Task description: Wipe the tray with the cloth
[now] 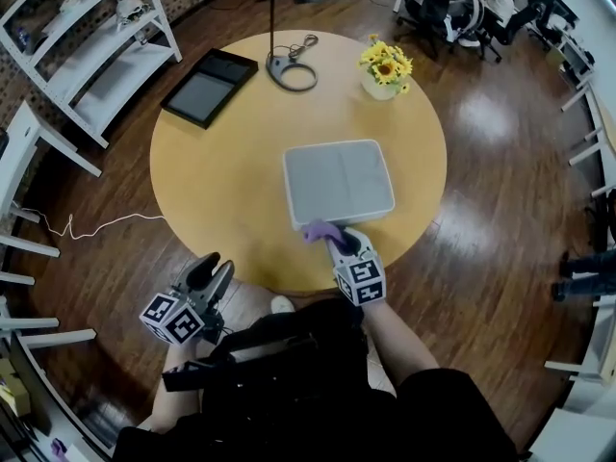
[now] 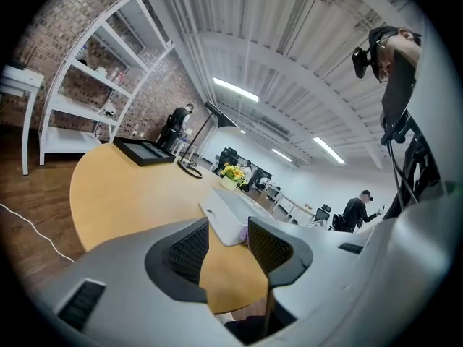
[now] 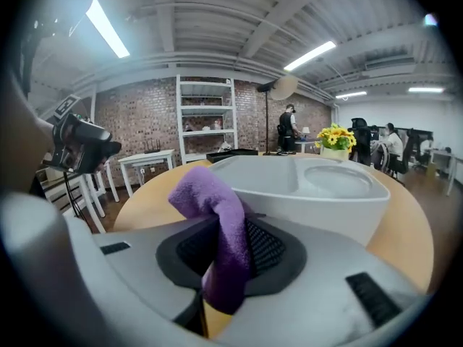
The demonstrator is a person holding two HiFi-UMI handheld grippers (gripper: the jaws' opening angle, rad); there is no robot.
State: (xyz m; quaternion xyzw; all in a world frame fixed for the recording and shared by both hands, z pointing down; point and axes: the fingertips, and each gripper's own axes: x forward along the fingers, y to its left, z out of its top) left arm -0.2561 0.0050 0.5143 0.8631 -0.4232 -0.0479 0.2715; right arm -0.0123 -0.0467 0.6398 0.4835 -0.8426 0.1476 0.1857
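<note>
A grey compartment tray lies on the round wooden table, close to its near edge. My right gripper hovers at the tray's near rim, shut on a purple cloth. In the right gripper view the cloth stands up between the pads of the gripper, just in front of the tray. My left gripper is off the table's near left edge, shut and holding nothing. The left gripper view shows its jaws drawn in, with the tray beyond them.
A vase of yellow flowers, a lamp base with its cord and a black flat tablet sit on the table's far half. White shelving stands at the left, office chairs at the far right.
</note>
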